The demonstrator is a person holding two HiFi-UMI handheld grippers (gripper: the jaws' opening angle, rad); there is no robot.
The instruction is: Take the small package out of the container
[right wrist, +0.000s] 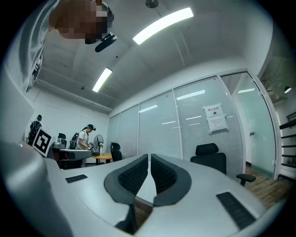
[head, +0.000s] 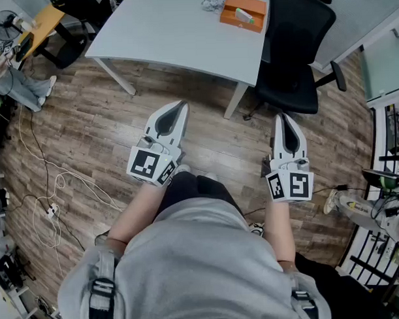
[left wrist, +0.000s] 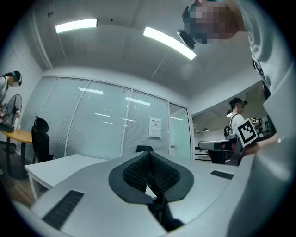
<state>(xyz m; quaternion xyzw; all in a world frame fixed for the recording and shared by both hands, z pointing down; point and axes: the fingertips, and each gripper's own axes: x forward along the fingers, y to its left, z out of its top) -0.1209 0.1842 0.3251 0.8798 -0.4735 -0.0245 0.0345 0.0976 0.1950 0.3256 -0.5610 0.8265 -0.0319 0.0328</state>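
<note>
An orange container (head: 243,11) sits on the far side of the white table (head: 175,29), with a small white and green package (head: 244,16) in it. Both grippers are held in front of the person's body over the wooden floor, well short of the table. My left gripper (head: 179,108) is shut with nothing in it; its black pads (left wrist: 149,172) meet. My right gripper (head: 284,118) is shut and empty too, its pads (right wrist: 149,173) touching at the tips. Neither gripper view shows the container.
A black office chair (head: 295,47) stands at the table's right end, close to the container. White cables (head: 53,193) lie on the floor at the left. Glass partition walls (left wrist: 111,125) and other people at desks (right wrist: 84,139) appear in the gripper views.
</note>
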